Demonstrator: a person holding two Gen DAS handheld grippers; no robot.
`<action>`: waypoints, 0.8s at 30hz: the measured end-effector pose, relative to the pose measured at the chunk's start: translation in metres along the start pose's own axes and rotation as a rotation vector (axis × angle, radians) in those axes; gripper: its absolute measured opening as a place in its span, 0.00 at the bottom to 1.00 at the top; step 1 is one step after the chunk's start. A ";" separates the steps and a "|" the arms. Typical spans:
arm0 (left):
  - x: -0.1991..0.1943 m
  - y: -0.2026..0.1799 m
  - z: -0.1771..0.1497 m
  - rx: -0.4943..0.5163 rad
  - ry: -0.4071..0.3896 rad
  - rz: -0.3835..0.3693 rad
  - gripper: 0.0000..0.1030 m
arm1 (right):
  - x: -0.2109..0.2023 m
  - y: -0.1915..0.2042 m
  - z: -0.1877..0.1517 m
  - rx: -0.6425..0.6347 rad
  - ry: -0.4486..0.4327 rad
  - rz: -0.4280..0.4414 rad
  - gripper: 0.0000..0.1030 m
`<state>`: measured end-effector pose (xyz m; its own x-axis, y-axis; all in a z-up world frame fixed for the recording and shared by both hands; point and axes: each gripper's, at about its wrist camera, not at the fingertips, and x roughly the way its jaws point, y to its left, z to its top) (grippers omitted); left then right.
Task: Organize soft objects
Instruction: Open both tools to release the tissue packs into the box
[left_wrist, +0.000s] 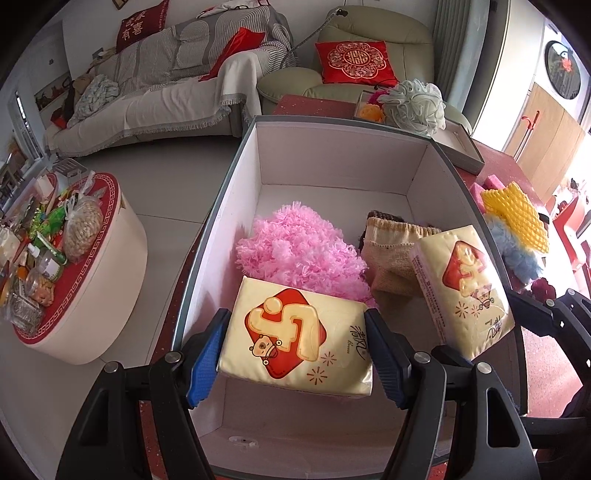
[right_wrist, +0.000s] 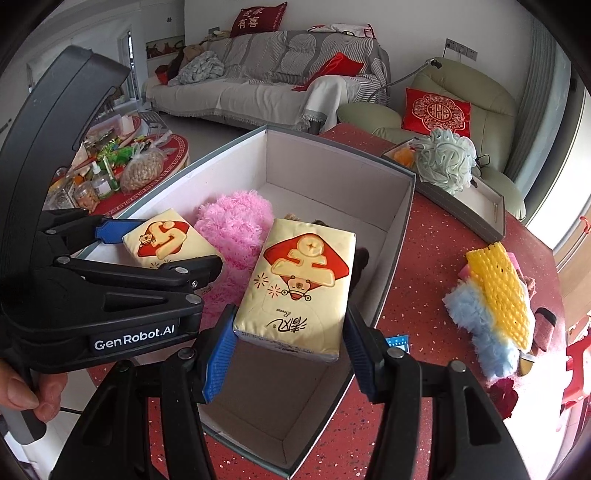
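An open white-lined box (left_wrist: 243, 177) stands on the red table. Inside it lie a pink fluffy piece (left_wrist: 303, 254) and a beige knit item (left_wrist: 391, 258). My left gripper (left_wrist: 295, 354) is shut on a cream tissue pack (left_wrist: 295, 339) with a red emblem, held low over the box's near left part. My right gripper (right_wrist: 291, 350) is shut on a second, matching tissue pack (right_wrist: 299, 280), tilted above the box's right side over the knit item. The two packs are apart, side by side. In the right wrist view a hand (right_wrist: 22, 391) grips the left gripper's handle.
On the red table (right_wrist: 424, 266) right of the box lie a yellow foam net (right_wrist: 498, 291) and a light blue fluffy piece (right_wrist: 476, 325). Behind them, a grey tray (right_wrist: 491, 221) holds a pale green bath pouf (right_wrist: 447, 158). A round side table (left_wrist: 110, 258) with snacks stands left.
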<state>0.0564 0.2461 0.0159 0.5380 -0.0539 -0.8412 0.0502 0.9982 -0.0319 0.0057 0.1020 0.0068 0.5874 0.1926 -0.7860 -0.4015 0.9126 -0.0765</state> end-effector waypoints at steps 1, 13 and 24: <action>0.000 0.000 0.000 -0.001 0.000 -0.003 0.70 | 0.000 0.002 0.000 -0.008 0.000 -0.005 0.58; -0.004 -0.006 -0.009 0.020 0.016 -0.031 0.70 | -0.005 0.014 -0.013 0.015 0.005 0.020 0.57; -0.012 -0.005 0.009 -0.034 -0.007 -0.083 0.88 | -0.016 0.003 -0.001 0.061 -0.031 0.041 0.82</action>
<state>0.0570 0.2414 0.0314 0.5393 -0.1368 -0.8310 0.0661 0.9906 -0.1201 -0.0061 0.1007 0.0187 0.5932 0.2409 -0.7682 -0.3827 0.9238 -0.0059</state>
